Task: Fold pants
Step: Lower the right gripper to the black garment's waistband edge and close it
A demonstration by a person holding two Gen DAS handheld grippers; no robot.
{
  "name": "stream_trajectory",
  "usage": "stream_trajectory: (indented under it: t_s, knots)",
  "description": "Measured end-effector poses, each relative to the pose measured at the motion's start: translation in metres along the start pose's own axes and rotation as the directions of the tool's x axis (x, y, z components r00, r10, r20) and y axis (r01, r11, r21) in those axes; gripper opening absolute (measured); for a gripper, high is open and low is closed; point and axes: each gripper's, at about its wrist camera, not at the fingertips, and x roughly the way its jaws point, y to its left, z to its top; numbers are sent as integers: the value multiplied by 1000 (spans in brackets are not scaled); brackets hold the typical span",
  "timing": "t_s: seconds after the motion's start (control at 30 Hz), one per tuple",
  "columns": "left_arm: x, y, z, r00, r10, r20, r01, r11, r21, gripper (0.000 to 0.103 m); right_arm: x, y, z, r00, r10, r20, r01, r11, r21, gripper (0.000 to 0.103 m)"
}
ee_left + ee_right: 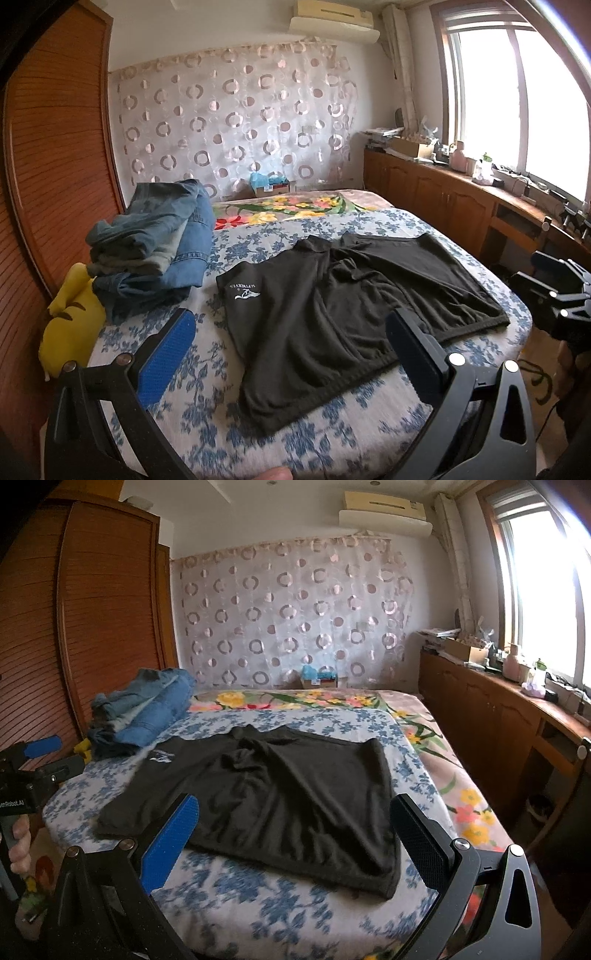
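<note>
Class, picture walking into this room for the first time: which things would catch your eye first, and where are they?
Black pants with a white logo lie spread across the blue-flowered bedspread in the middle. A pile of denim sits at the bed's left edge, beside a yellow plush toy. Both grippers hang open near the bed's near edge, empty.

Black pants (354, 306) spread flat on a bed (317, 435) with blue floral cover, white logo near one leg, left gripper (291, 343) above the near edge with jaws wide apart, holding nothing, pile of blue jeans (159, 243) at left, yellow pillow (72, 325) beside it
</note>
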Motion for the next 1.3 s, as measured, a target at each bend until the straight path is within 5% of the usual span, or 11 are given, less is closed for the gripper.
stream_trajectory:
  t_s: [0.73, 1.1, 1.3]
  knots:
    - [84, -5, 39, 994, -69, -83, 71, 997, 22, 103, 71, -43, 49, 989, 18, -148, -17, 1000, 7, 81]
    - [128, -22, 47, 983, -115, -144, 122, 992, 41, 103, 114, -81, 66, 957, -18, -290, 35, 998, 54, 40]
    - [141, -30, 47, 977, -133, -169, 144, 988, 52, 103, 137, -82, 88, 926, -42, -376, 60, 997, 37, 34]
